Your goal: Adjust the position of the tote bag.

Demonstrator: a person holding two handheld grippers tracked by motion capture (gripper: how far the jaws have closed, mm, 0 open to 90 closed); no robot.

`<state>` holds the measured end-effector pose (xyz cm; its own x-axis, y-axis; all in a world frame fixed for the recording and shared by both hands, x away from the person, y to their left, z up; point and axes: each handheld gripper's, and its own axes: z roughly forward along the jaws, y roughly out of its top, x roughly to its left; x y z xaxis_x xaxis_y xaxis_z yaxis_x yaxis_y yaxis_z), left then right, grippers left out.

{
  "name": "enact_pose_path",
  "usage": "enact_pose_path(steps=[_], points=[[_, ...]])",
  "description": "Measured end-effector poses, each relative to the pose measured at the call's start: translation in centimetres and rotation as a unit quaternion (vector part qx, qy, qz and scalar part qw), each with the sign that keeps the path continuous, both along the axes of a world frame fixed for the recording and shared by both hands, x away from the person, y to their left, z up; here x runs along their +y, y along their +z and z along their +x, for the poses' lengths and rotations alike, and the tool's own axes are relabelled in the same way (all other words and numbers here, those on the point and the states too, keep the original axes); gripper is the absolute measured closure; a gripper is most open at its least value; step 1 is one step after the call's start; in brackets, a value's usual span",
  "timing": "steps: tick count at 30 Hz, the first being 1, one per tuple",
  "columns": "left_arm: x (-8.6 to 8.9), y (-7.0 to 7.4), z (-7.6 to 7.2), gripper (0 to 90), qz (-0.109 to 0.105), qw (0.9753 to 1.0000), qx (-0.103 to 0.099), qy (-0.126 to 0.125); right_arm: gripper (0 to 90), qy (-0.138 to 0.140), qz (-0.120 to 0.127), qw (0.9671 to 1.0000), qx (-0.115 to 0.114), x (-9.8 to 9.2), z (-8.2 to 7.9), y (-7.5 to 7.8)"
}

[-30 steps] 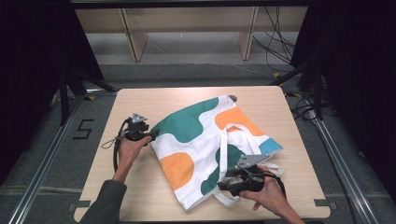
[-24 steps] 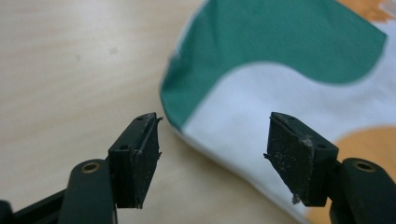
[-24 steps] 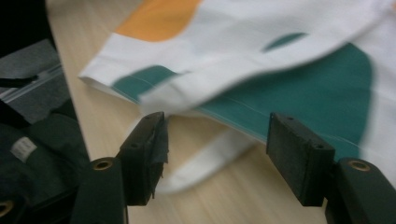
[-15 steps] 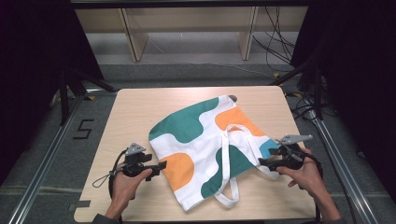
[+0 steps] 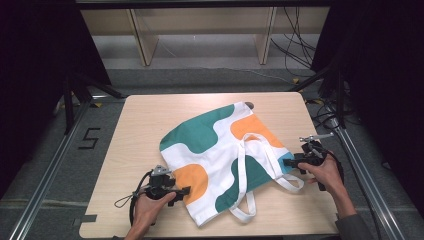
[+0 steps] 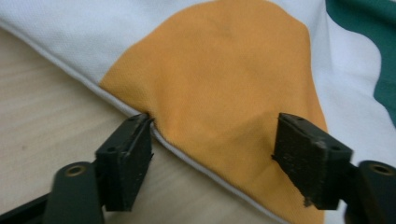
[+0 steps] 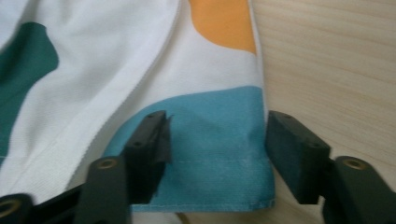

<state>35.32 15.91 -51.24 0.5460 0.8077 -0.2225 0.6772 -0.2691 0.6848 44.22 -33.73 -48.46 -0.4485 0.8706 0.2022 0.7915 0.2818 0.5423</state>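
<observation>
The left gripper (image 5: 186,190) is held wide open, its jaws set astride the orange patch (image 6: 219,88) at the edge of the tote bag (image 5: 220,145), nothing clamped. Between the two grippers the bag is laid flat on the table (image 5: 140,130), its white straps (image 5: 250,170) spread on top. The right gripper (image 5: 286,163) is likewise held open, the bag's blue corner (image 7: 215,144) lying between its jaws, ungripped.

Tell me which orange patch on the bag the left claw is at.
The near orange patch at the bag's front-left edge; left claw open around it. The other orange patch lies farther back.
</observation>
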Motion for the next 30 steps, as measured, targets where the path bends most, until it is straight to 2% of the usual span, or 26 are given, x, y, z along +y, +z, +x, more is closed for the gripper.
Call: enact_pose_path(steps=[1,3,4,5,6,7,8,9,11,13,14,15,17,18,19,20,21,22,23,25,26,27,28,29,30], points=[[0.1,0.0,0.1,44.9,0.003,1.0,-0.004,-0.001,50.8,-0.008,0.001,1.0,-0.004,0.0,-0.1,0.0],[0.3,-0.1,0.3,57.2,0.007,0.9999,-0.011,0.002,61.1,-0.012,-0.017,0.9997,-0.014,-0.2,-0.1,-0.2],[0.5,-0.2,0.4,62.0,0.007,0.9999,-0.014,-0.002,66.6,-0.017,-0.015,0.9996,-0.016,-0.2,-0.2,-0.2],[0.7,-0.2,0.5,66.8,0.012,0.9998,-0.015,-0.006,70.2,-0.011,-0.022,0.9995,-0.02,-0.4,-0.2,-0.3],[0.7,-0.2,0.7,71.6,0.012,0.9997,-0.019,-0.007,73.7,-0.001,-0.013,0.9996,-0.024,-0.5,-0.2,-0.4],[0.7,-0.3,0.9,75.5,0.013,0.9996,-0.024,-0.005,76.0,0.005,-0.015,0.9997,-0.02,-0.5,-0.2,-0.4],[0.7,-0.3,1.1,78.8,0.015,0.9995,-0.027,-0.009,77.5,0.014,-0.025,0.9991,-0.031,-0.5,-0.3,-0.5],[0.6,-0.2,1.3,81.3,0.019,0.9994,-0.023,-0.017,78.4,0.019,-0.02,0.9992,-0.03,-0.3,-0.4,-0.5],[0.6,-0.2,1.8,83.6,0.022,0.9991,-0.032,-0.016,80.0,0.027,-0.025,0.9988,-0.03,-0.1,-0.6,-0.4],[1.2,0.0,2.4,83.8,0.032,0.9989,-0.029,-0.02,84.3,0.028,-0.035,0.9985,-0.031,0.2,-1.2,-0.2],[1.5,-0.1,2.7,83.9,0.035,0.9986,-0.035,-0.016,86.3,0.037,-0.033,0.998,-0.039,0.2,-1.6,-0.2],[2.0,0.0,3.1,84.0,0.037,0.9987,-0.031,-0.015,88.0,0.055,-0.04,0.9964,-0.05,0.1,-2.1,-0.2],[2.8,0.0,3.8,84.6,0.042,0.9983,-0.039,-0.006,88.7,0.068,-0.04,0.9958,-0.047,0.6,-3.4,-0.1],[3.1,0.0,4.2,84.8,0.04,0.9984,-0.04,-0.002,88.9,0.09,-0.042,0.9928,-0.067,0.7,-3.7,-0.3],[3.4,-0.1,4.6,84.9,0.041,0.9983,-0.041,0.003,88.9,0.096,-0.04,0.9925,-0.064,1.2,-4.3,-0.3],[3.7,-0.1,5.0,84.9,0.041,0.9984,-0.04,0.005,89.0,0.101,-0.054,0.9911,-0.068,1.7,-4.8,-0.4],[4.0,-0.1,5.3,84.8,0.044,0.9982,-0.041,0.007,89.0,0.093,-0.063,0.992,-0.057,2.3,-5.5,-0.3],[4.2,0.0,5.7,84.8,0.049,0.9979,-0.042,0.008,89.0,0.105,-0.062,0.991,-0.056,2.8,-6.0,-0.3],[4.4,0.0,6.0,84.8,0.052,0.9976,-0.045,0.012,89.0,0.109,-0.05,0.9917,-0.047,3.5,-6.6,-0.3],[4.9,-0.1,6.8,84.7,0.057,0.9968,-0.052,0.019,89.0,0.133,-0.043,0.9884,-0.059,4.4,-7.4,-0.5],[5.1,-0.1,7.2,84.7,0.06,0.9965,-0.055,0.02,89.0,0.148,-0.039,0.9857,-0.071,4.8,-7.7,-0.6],[5.3,-0.1,7.8,84.7,0.064,0.9959,-0.06,0.018,88.9,0.15,-0.036,0.9857,-0.069,5.2,-8.2,-0.7],[5.5,-0.3,8.2,84.6,0.049,0.9963,-0.063,0.03,88.9,0.159,-0.029,0.9848,-0.064,5.5,-8.6,-0.7],[6.0,-0.2,8.6,84.5,0.049,0.9968,-0.053,0.033,88.6,0.149,-0.033,0.9863,-0.062,6.0,-9.1,-0.7],[6.2,-0.3,8.9,84.4,0.043,0.9969,-0.055,0.036,88.0,0.153,-0.028,0.9858,-0.062,6.4,-9.6,-0.8]])
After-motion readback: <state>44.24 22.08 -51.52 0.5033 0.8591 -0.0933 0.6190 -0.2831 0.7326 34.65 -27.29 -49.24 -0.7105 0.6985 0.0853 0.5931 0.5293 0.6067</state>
